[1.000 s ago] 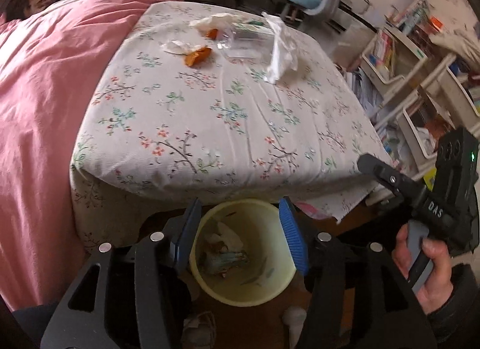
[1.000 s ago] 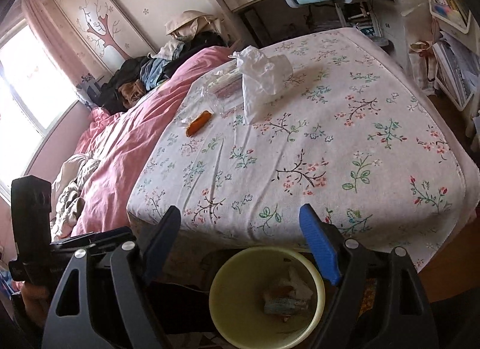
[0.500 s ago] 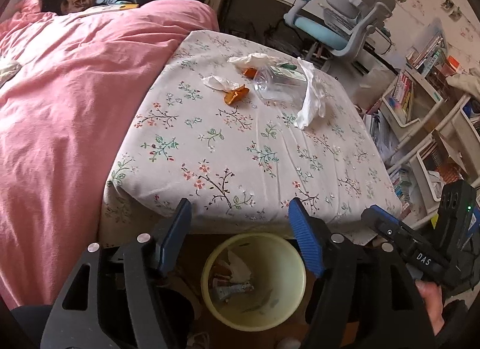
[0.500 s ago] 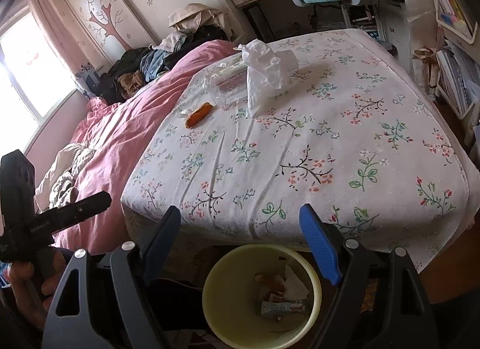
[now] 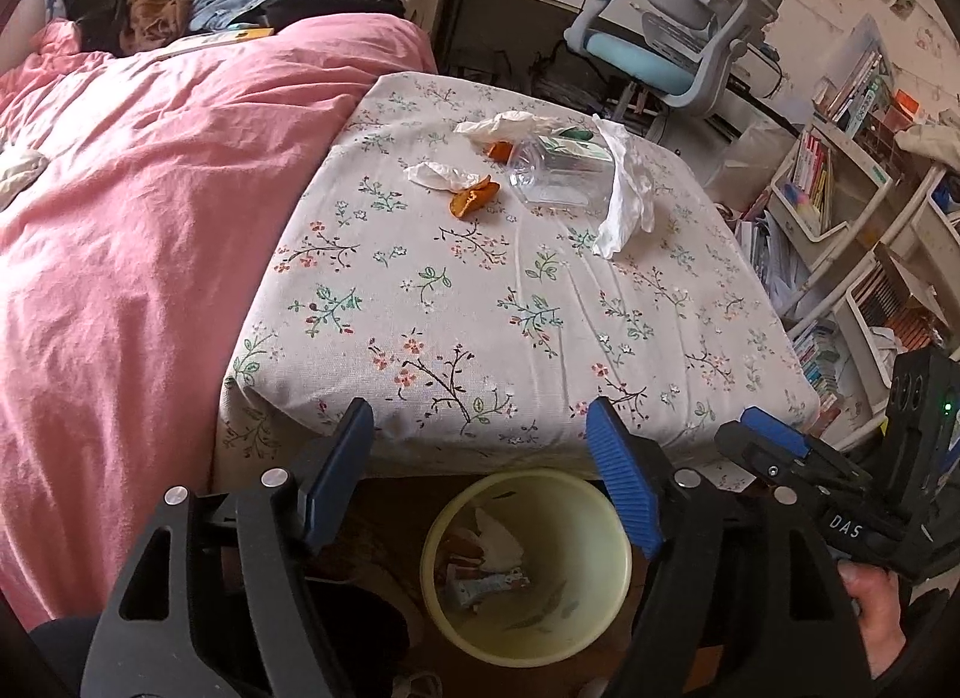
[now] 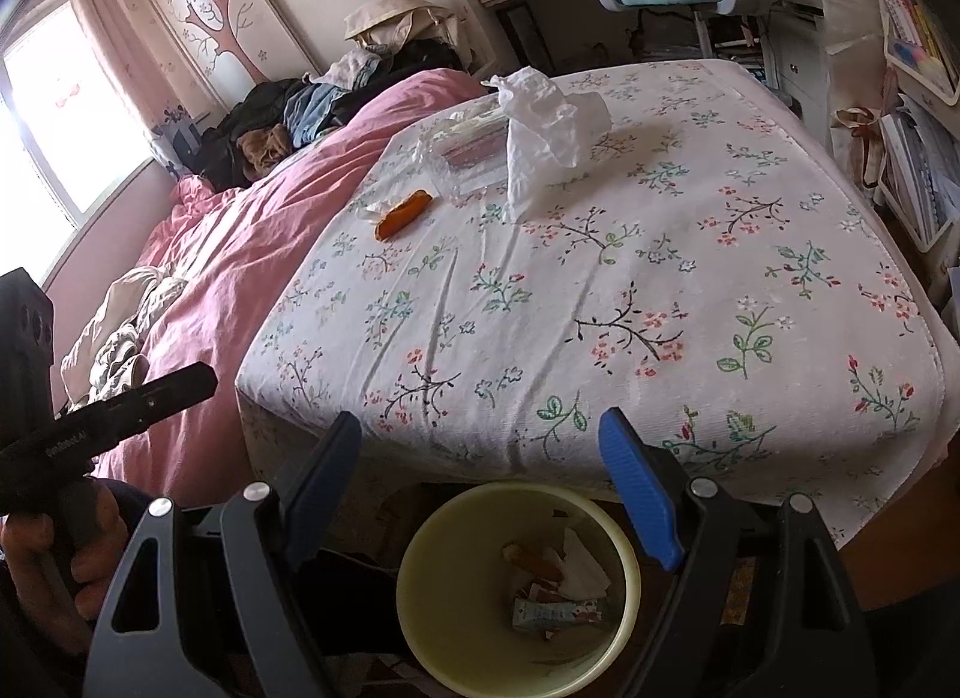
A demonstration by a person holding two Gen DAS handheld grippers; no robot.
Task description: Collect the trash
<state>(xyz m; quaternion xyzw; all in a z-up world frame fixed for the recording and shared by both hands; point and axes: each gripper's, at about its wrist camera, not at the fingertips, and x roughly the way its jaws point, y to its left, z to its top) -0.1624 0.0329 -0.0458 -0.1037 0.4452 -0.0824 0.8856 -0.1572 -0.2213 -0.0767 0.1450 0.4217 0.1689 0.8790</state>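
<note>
A pale yellow bin [image 5: 528, 569] [image 6: 519, 587] stands on the floor at the foot of the floral-sheeted bed [image 5: 510, 302], with wrappers and tissue inside. My left gripper [image 5: 480, 446] hovers above the bin, its jaws opening with nothing between them. My right gripper [image 6: 480, 458] is open and empty, also over the bin. Far across the sheet lie orange peel [image 5: 472, 197] [image 6: 403, 213], crumpled tissues [image 5: 441, 175], a clear plastic container [image 5: 561, 176] [image 6: 468, 149] and a white plastic bag [image 5: 624, 188] [image 6: 540, 122].
A pink duvet [image 5: 138, 206] covers the bed's left side, with clothes piled at its head. A blue-grey desk chair [image 5: 672, 50] and bookshelves [image 5: 840, 182] stand to the right. The right-hand gripper body and hand [image 5: 870, 506] show in the left wrist view.
The left gripper's jaws have spread wider, and its view has tilted up, showing more of the bed and room. The bin has slid lower in both views.
</note>
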